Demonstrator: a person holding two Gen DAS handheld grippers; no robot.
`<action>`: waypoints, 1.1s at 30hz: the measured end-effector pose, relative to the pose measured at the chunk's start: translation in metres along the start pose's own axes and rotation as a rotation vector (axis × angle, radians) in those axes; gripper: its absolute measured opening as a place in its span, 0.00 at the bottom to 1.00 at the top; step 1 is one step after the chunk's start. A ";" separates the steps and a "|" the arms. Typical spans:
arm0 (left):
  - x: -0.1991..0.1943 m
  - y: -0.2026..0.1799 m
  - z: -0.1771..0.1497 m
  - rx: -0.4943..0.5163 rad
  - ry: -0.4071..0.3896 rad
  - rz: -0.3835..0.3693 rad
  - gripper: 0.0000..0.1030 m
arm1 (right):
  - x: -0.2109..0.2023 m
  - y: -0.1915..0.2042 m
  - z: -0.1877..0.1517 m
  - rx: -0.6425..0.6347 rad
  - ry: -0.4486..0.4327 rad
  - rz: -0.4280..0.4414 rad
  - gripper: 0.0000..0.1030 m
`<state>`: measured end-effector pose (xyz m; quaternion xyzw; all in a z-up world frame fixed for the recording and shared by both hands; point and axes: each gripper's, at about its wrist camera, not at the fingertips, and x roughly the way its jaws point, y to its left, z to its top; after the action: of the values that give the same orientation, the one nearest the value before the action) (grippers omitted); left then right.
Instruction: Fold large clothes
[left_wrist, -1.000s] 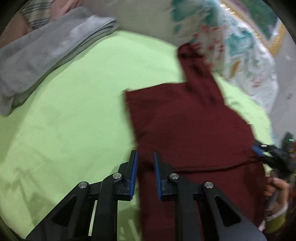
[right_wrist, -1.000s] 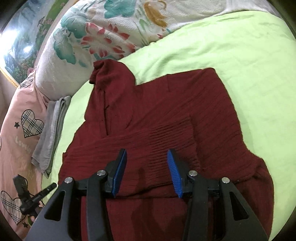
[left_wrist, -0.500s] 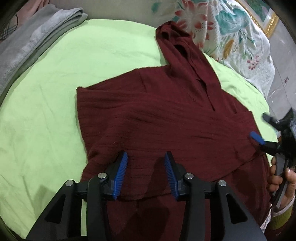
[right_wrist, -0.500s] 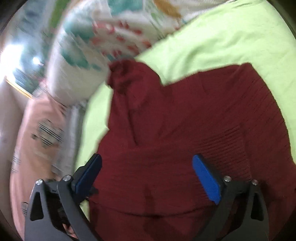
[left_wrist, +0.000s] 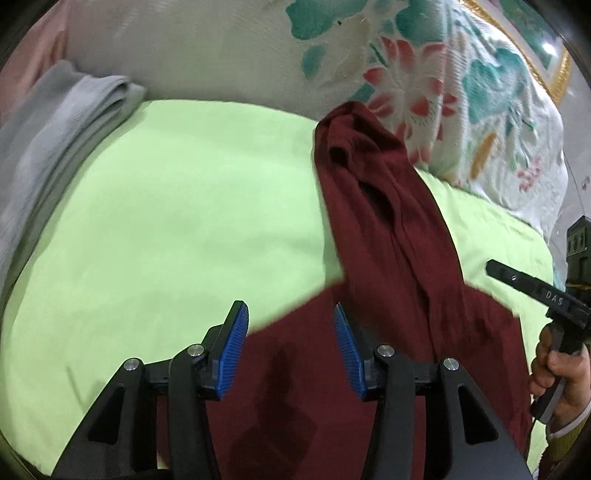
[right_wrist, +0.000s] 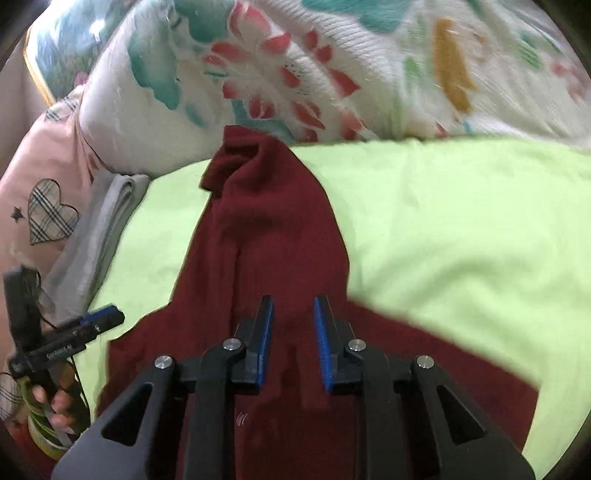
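Note:
A dark red hooded sweater (left_wrist: 384, 236) lies on the lime green bed sheet (left_wrist: 177, 229), its hood stretched toward the floral pillow. It also shows in the right wrist view (right_wrist: 273, 236). My left gripper (left_wrist: 291, 321) is open and empty above the sweater's left shoulder edge. My right gripper (right_wrist: 293, 314) is open with a narrower gap, empty, above the base of the hood. The right gripper also shows at the right edge of the left wrist view (left_wrist: 524, 280), and the left gripper at the left of the right wrist view (right_wrist: 92, 321).
A folded grey garment (left_wrist: 55, 133) lies at the sheet's far left. A floral pillow (left_wrist: 424, 74) stands behind the hood. A pink cushion with plaid hearts (right_wrist: 48, 206) sits at the left in the right wrist view. Bare sheet (right_wrist: 461, 221) lies right of the sweater.
Both grippers have moved forward toward the hood. The right gripper's jaws have narrowed from wide open. The left gripper's jaws have opened wider. The sweater body now lies mostly under the grippers.

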<state>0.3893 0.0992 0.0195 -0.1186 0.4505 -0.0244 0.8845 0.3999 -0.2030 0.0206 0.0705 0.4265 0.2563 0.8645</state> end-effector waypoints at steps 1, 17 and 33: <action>0.011 -0.003 0.010 0.003 0.003 0.003 0.47 | 0.008 -0.001 0.010 -0.009 -0.004 0.012 0.22; 0.140 -0.013 0.124 -0.019 0.045 -0.072 0.40 | 0.116 -0.022 0.108 -0.018 -0.025 0.055 0.21; 0.119 0.008 0.122 -0.103 -0.008 -0.227 0.00 | 0.054 0.010 0.102 -0.185 -0.081 0.088 0.03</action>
<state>0.5573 0.1121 -0.0072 -0.2141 0.4315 -0.1006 0.8705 0.5019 -0.1575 0.0502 0.0195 0.3624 0.3290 0.8718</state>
